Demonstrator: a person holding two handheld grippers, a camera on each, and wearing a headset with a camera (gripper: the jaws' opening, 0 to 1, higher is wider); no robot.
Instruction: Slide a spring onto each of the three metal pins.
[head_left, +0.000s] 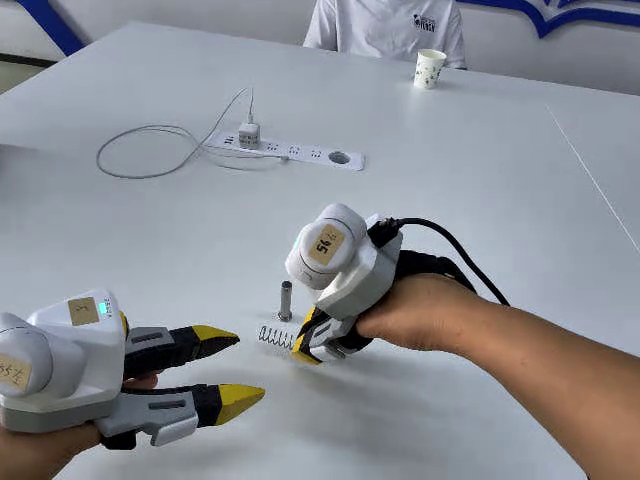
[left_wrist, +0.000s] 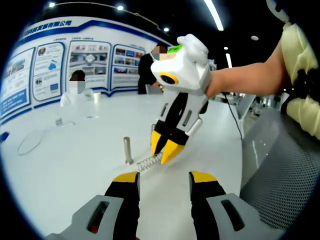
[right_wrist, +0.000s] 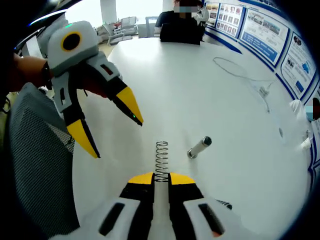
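Idling at bottom left: left hand-held gripper (head_left: 245, 368), jaws apart, nothing between them, tips aimed toward the work.

Next along, the spring (head_left: 275, 337) lies roughly horizontal, low over the desk (head_left: 450, 200). Can't tell if it touches. Its free end points at the left hand-held gripper.

Just behind it, one metal pin (head_left: 286, 300) stands upright on the desk, bare. Spring and pin are near each other but apart.

Right hand-held gripper (head_left: 305, 350) is clamped on one end of the spring. In the right gripper view the spring sticks straight out past the tips, with the pin off to its right.

My read of the step: spring in hand, not yet threaded. I count one pin and it's bare, so it's early in the task.

Next move needs: roll the wrist until the spring axis is vertical, line the open end up over the pin top, then lower. The grip is at the very end, so the free end may wobble; the left one could steady it.

Far side: power strip (head_left: 290, 152) and paper cup (head_left: 429, 68), not in the way.
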